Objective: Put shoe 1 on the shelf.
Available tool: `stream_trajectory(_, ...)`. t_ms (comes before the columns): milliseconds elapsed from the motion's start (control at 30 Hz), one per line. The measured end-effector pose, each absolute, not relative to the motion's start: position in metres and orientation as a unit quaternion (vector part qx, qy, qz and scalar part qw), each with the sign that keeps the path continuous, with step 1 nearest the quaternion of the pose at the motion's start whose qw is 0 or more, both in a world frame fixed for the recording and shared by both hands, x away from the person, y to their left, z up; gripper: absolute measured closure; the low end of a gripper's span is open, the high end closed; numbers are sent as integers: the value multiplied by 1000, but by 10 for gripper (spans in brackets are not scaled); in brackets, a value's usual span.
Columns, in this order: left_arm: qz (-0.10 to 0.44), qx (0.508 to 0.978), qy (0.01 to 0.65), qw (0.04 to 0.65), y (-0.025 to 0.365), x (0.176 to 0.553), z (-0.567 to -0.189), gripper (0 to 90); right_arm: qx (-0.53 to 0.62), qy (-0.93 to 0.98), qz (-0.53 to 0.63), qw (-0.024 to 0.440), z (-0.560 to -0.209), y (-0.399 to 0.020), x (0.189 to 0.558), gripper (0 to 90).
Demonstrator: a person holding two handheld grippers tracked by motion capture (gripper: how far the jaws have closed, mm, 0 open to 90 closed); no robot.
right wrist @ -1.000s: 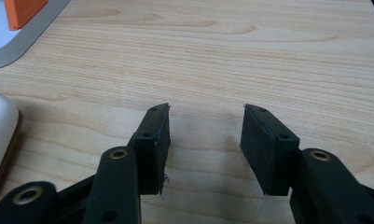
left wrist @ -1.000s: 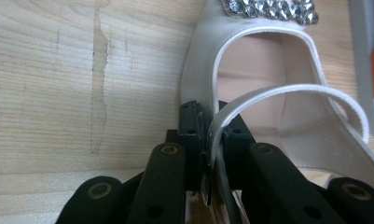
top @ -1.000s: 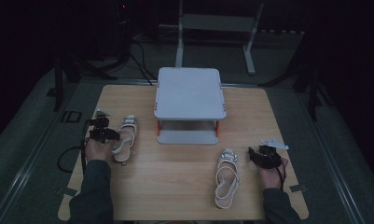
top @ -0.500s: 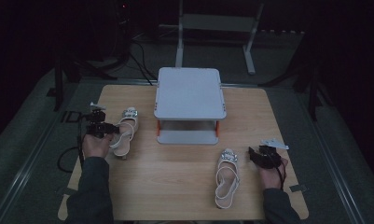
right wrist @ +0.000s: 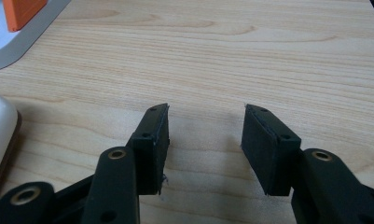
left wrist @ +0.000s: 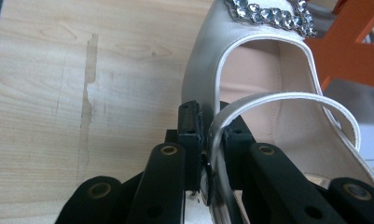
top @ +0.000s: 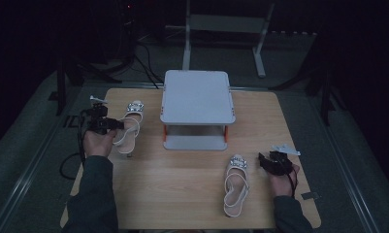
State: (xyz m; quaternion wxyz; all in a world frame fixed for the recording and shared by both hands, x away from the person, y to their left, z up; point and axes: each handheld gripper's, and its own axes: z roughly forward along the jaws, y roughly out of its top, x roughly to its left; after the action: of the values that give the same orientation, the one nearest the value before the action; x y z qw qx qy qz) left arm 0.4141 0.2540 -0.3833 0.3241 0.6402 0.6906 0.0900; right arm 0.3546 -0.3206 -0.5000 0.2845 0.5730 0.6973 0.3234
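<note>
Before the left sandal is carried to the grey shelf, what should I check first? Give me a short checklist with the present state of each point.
1. Left hand-held gripper is shut on the left sandal's back strap: ok.
2. Grip is deep enough to carry the sandal: cannot tell; only the thin strap sits between the pads.
3. Top of the grey shelf is free: ok.
4. Right hand-held gripper is open and holds nothing: ok.
5. Right sandal lies apart from the right hand-held gripper, out of the left sandal's path: ok.
6. Sandal is fully lifted off the table: cannot tell.
</note>
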Motion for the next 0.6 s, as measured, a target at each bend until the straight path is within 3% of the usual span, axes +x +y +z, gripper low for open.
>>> stream_trajectory(600,99,634,682,352,246,422,-343,820,573,697,323,284,-500,-320,355,512)
